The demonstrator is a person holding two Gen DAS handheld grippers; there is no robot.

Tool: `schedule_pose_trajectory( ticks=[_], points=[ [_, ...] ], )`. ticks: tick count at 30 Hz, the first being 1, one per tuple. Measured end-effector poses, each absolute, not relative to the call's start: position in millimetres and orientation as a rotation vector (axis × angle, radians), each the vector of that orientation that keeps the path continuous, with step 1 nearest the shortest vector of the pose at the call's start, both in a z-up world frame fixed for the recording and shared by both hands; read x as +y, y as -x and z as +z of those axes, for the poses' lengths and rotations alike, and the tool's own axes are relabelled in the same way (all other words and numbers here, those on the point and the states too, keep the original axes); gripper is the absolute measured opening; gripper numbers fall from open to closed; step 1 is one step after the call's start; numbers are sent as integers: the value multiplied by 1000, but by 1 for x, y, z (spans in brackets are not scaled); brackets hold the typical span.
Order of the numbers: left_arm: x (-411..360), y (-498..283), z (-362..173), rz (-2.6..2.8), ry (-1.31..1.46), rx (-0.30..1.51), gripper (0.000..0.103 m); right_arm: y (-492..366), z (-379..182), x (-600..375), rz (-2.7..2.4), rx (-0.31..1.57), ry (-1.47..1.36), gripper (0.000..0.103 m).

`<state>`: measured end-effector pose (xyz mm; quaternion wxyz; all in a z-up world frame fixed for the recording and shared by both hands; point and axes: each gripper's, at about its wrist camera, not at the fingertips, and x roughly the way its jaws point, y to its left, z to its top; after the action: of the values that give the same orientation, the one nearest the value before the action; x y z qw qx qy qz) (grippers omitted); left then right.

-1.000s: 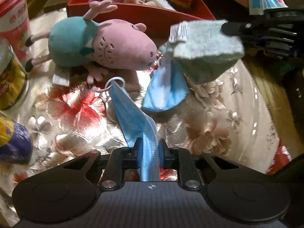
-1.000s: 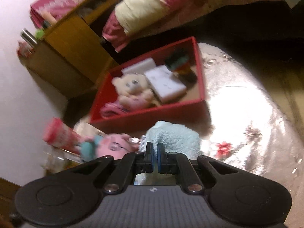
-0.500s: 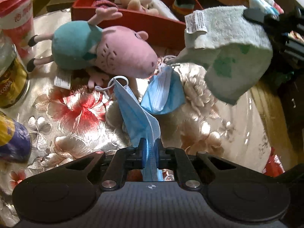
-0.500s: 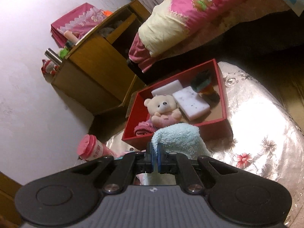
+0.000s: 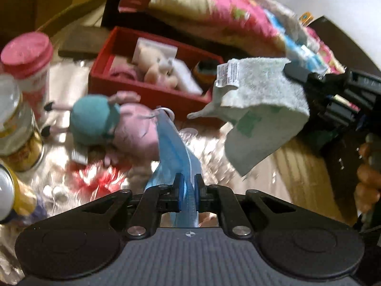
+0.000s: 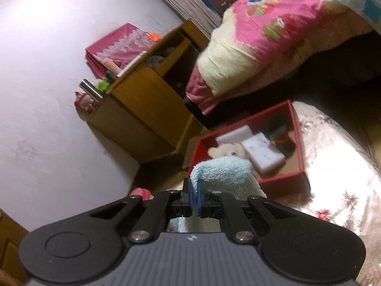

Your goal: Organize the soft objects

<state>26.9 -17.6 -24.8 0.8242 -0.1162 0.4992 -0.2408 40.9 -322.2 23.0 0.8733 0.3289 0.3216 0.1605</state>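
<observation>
Two grippers are each clamped on a soft thing at this moment. Nearest the lens in the left wrist view, the left gripper (image 5: 188, 184) pinches a blue face mask (image 5: 172, 143) that rises from between its blue pads, one ear loop at the far end just in front of the pink pig plush (image 5: 114, 128), which lies on the flowered counter (image 5: 59, 166). To the right in that view, the right gripper (image 5: 295, 72) is clenched on one corner of a pale green towel (image 5: 259, 109); the towel hangs clear of the counter with its white label turned toward the camera. The right wrist view shows the same towel bunched at the pads (too little of its lower edge shows to tell how it drapes). Beyond both lies the red box (image 5: 152, 95), already holding a small teddy bear (image 5: 157, 69), white packets and a striped thing I cannot identify. Jars and a pink-lidded cup (image 5: 27, 54) stand at the left edge of the counter, and bedding lies behind the box. My reading is that both pieces are being carried toward the box. To do it well, lift each high enough that its trailing end clears the near wall of the box, bring the towel over the open space at the right of the box, and release only once the cloth rests inside, so that neither catches on the pig or drags across the rim.
</observation>
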Motion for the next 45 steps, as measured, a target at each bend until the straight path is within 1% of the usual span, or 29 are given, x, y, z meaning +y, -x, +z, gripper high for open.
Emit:
schedule_pose_trajectory(
  ticks=[8,12,14,15,16,17,18,19,20,23,24,25,26,27,28,30,33,36,37,43,45],
  points=[
    [-15,-37,5,-530,318,965,6,-34,44,-322,364,586,-712,0],
    [-16,-42,9,-535,329,947,6,-34,51,-323,372,555,-722,0],
    [-21,-40,6,-548,269,957,18,-34,52,-322,374,553,-724,0],
    [-25,-38,0,-532,229,966,36,-34,51,-323,374,554,-726,0],
    [-29,-35,-9,-502,185,976,60,-34,50,-323,375,559,-724,0],
    [-35,-34,-22,-481,115,989,67,-34,48,-322,375,568,-722,0],
    [-42,-34,-34,-471,47,1008,65,-34,46,-323,374,574,-723,0],
    [-49,-34,-49,-447,-28,1041,56,-35,44,-322,375,583,-723,0],
    [-55,-35,-63,-425,-85,1068,56,-35,42,-322,376,594,-721,0],
    [-71,-35,-92,-407,-200,1085,62,-36,37,-320,382,616,-723,0],
    [-78,-33,-95,-427,-237,1059,70,-36,36,-320,383,618,-721,0],
    [-86,-32,-98,-452,-282,1030,74,-36,35,-319,386,621,-718,0],
    [-94,-29,-102,-474,-318,1012,73,-36,35,-318,388,625,-717,0],
    [-100,-27,-107,-497,-342,1015,66,-36,34,-317,389,628,-718,0],
    [-105,-28,-114,-509,-353,1040,50,-37,33,-317,389,630,-717,0],
    [-107,-33,-129,-492,-328,1136,27,-37,32,-318,384,634,-718,0],
    [-96,-36,-124,-482,-257,1153,9,-36,30,-322,380,636,-733,0],
    [-77,-37,-106,-514,-111,1171,4,-33,33,-327,372,620,-752,0],
    [-72,-37,-99,-526,-72,1165,3,-32,34,-329,369,613,-754,0],
    [-42,-43,-63,-588,151,1116,3,-30,38,-328,368,591,-754,0],
    [-39,-45,-56,-581,158,1088,4,-31,38,-328,368,590,-752,0]
  ],
)
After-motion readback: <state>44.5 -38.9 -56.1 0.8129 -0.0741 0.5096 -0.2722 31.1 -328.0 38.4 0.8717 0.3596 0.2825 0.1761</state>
